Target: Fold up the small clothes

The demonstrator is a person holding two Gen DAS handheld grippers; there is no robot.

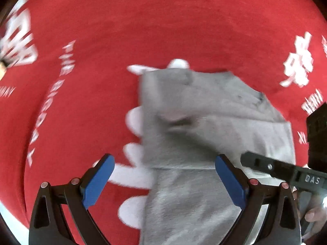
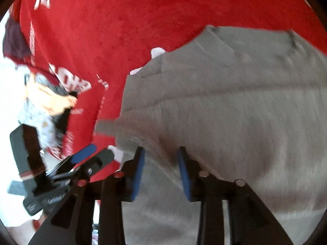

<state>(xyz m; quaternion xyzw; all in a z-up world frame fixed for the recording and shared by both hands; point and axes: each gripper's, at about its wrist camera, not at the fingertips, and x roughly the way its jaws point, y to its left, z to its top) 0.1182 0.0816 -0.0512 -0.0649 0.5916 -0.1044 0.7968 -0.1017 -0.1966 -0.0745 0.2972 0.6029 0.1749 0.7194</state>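
Observation:
A small grey garment [image 1: 204, 118] lies partly folded on a red cloth with white lettering [image 1: 163, 30]. My left gripper [image 1: 164, 159] hangs open and wide over the garment's near part, its blue pads [image 1: 100, 179] clear of the fabric. In the right wrist view the grey garment [image 2: 235, 102] fills the right half. My right gripper [image 2: 161, 153] stands open over a raised crease of it, and the pads [image 2: 140, 169] do not press on the cloth. The left gripper [image 2: 90, 155] shows at the lower left there. The right gripper's black finger [image 1: 271, 167] reaches in from the right in the left wrist view.
The red cloth [image 2: 122, 20] covers the whole work surface. A heap of other clothes [image 2: 40, 106], patterned and dark, lies off its left edge on a white surface. A hand [image 1: 314, 214] holds the right gripper's handle.

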